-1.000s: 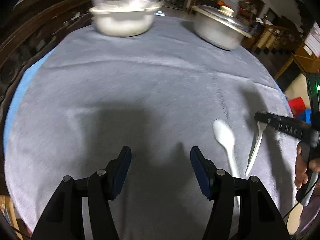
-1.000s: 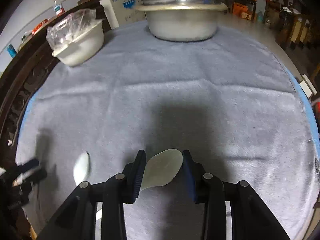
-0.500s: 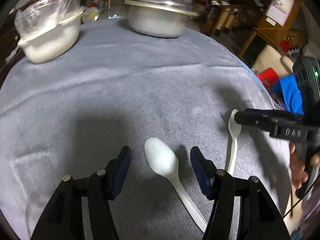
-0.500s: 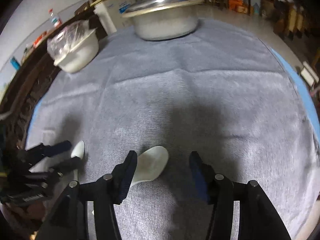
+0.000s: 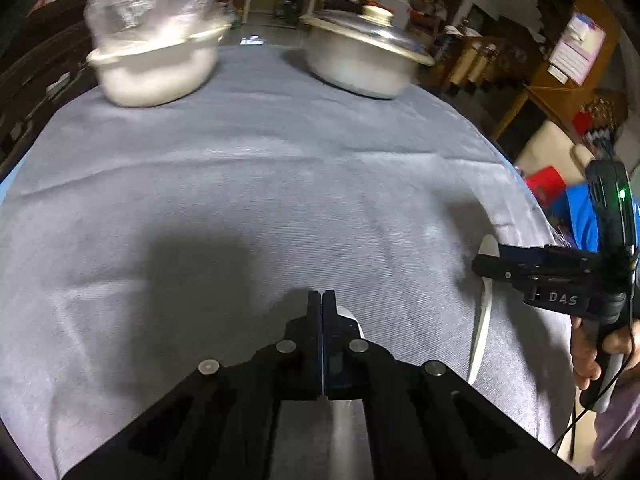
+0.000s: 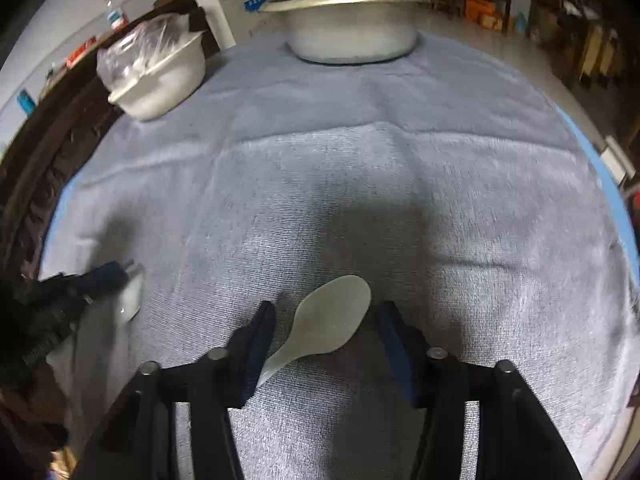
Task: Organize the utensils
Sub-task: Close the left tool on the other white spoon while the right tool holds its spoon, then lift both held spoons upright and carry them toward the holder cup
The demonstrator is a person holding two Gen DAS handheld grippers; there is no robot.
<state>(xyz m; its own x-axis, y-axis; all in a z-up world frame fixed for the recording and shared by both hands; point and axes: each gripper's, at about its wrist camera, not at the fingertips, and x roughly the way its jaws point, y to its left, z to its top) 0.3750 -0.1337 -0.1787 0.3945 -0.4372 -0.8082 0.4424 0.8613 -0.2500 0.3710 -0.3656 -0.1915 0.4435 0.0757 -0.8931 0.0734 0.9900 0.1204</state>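
In the left wrist view my left gripper [image 5: 322, 300] is shut on a white spoon [image 5: 348, 412], whose bowl edge shows just right of the closed fingers. A pale translucent rice paddle [image 5: 482, 320] lies to the right, under my right gripper [image 5: 486, 266]. In the right wrist view my right gripper [image 6: 326, 316] is open, and the rice paddle [image 6: 332, 320] lies flat on the grey cloth between its fingers. The left gripper [image 6: 116, 276] shows at the left edge there, on the white spoon [image 6: 132, 298].
A grey cloth [image 6: 360, 168] covers the round table. A lidded metal pot [image 6: 352, 20] stands at the far side. A white bowl with a plastic bag [image 6: 160, 76] stands far left. A dark wooden rail [image 6: 36, 168] runs along the left edge.
My left gripper swung right over the white spoon and shut on it. My right gripper opened and left the rice paddle lying on the cloth between its fingers.
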